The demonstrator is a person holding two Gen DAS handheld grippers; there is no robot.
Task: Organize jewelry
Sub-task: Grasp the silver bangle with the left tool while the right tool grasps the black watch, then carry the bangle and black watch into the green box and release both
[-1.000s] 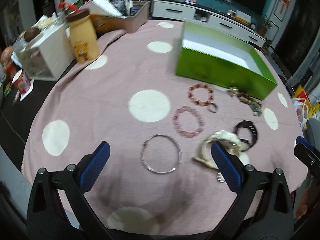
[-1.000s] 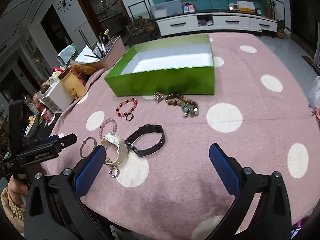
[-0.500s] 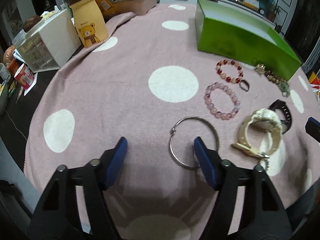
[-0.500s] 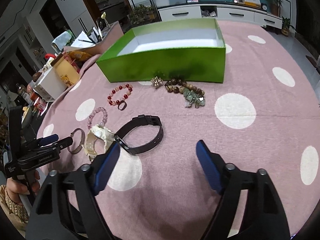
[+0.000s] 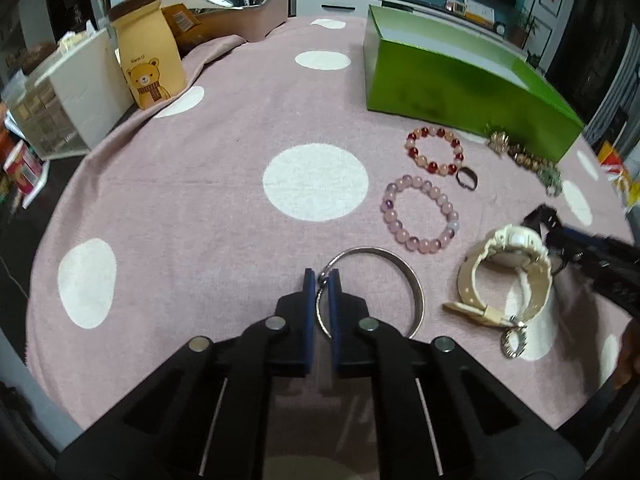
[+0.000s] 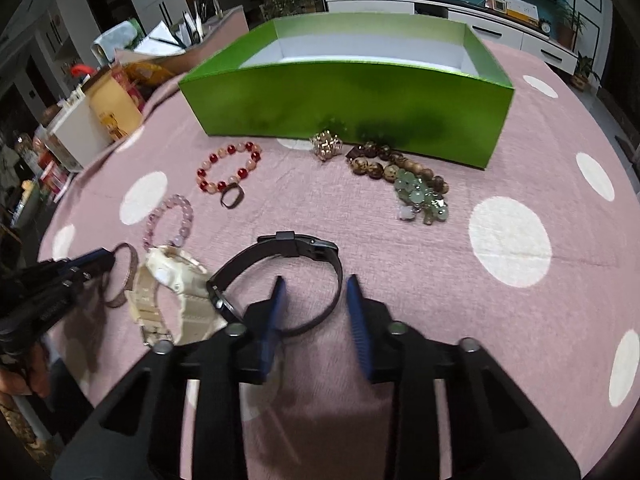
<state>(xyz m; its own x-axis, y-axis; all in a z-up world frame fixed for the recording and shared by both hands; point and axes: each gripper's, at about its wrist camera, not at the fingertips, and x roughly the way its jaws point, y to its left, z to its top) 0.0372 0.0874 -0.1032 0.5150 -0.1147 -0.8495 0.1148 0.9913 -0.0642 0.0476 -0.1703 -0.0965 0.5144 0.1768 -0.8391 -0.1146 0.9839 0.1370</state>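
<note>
My left gripper (image 5: 321, 278) is shut on the near left rim of the silver bangle (image 5: 404, 264), which lies on the pink dotted cloth. My right gripper (image 6: 316, 290) is partly open, its fingers straddling the near right part of the black band (image 6: 280, 240). A cream watch (image 5: 508, 264) lies between bangle and band; it also shows in the right wrist view (image 6: 168, 280). A pale pink bead bracelet (image 5: 420, 216), a red bead bracelet (image 5: 434, 152), a small dark ring (image 5: 467, 179), a gold charm (image 6: 326, 144) and brown and green beads (image 6: 404, 180) lie before the open green box (image 6: 344, 104).
A yellow bear bag (image 5: 146, 64), a white drawer unit (image 5: 68, 96) and a tray of pens and papers (image 5: 236, 12) stand at the table's back left. A small silver ring (image 5: 512, 342) lies by the watch strap. The table edge runs close below both grippers.
My left gripper has lowered and shut on the bangle's rim. My right gripper has moved down and forward over the black band and has narrowed its fingers around it.
</note>
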